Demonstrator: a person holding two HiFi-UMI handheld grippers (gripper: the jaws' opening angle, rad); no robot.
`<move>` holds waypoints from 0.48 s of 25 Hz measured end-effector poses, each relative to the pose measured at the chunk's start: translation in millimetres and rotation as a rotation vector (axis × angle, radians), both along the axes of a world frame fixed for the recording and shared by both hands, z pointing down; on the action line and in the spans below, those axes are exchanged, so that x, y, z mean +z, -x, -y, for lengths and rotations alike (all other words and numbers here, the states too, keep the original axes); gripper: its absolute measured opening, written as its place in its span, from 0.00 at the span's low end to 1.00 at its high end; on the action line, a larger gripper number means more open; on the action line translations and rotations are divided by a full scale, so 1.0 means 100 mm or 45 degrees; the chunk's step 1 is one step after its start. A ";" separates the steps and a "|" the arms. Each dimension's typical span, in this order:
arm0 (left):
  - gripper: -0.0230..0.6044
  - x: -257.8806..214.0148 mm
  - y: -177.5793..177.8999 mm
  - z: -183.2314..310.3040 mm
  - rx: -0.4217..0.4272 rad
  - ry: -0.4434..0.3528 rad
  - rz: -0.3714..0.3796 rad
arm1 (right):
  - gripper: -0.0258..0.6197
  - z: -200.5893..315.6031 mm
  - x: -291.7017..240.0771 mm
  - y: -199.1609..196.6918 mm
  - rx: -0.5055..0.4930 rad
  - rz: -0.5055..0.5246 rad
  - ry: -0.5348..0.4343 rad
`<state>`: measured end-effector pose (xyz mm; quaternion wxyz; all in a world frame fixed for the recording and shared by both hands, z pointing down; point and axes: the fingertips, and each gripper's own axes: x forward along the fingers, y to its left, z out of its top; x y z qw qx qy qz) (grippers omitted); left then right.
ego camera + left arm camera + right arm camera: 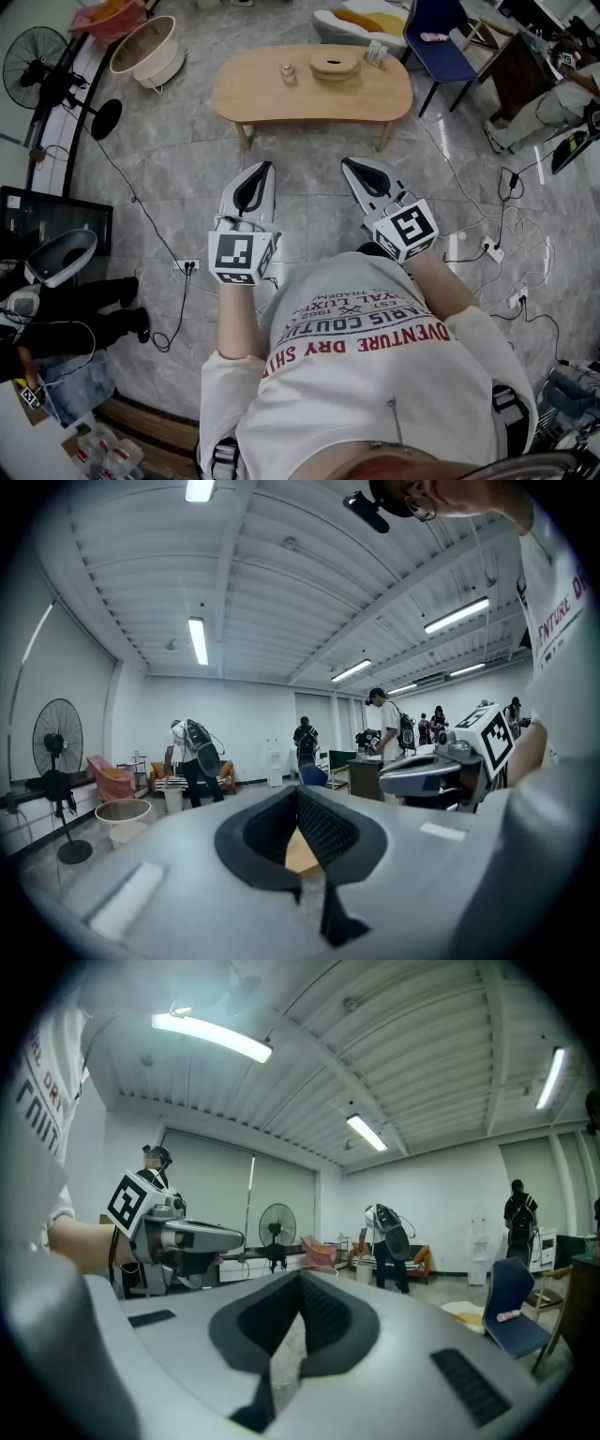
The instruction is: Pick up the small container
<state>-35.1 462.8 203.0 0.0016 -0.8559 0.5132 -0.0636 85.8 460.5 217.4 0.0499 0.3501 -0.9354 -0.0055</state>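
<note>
Well ahead of both tongs, across a stretch of glossy grey veined stone floor, the small container (289, 71) stands on the left half of a pale wooden worktop (234, 94). It is a squat, rounded, beige piece with what looks like a knobbed top; it is too small here to tell its material, and it shows no clear long axis. The worktop is a smooth oval on splayed legs, its length running across the person's front. Just to the container's right, apart from it, sits a wider round wooden dish (335, 65).

The left tongs (262, 173) point almost straight at the container, which lies forward and slightly to their right. The right tongs (352, 169) aim more toward the dish, so the left hand is probably the nearer one. Both tongs are pressed together with nothing between their ribbed black pads, and they would need to spread before a grasp.
</note>
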 end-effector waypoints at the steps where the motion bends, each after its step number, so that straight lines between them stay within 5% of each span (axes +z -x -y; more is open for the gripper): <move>1: 0.06 -0.01 0.01 0.00 -0.002 -0.005 0.002 | 0.03 0.00 -0.01 0.01 -0.001 0.001 -0.002; 12: 0.06 -0.04 0.06 -0.04 -0.005 -0.020 -0.039 | 0.03 -0.05 0.05 0.09 -0.005 0.013 0.012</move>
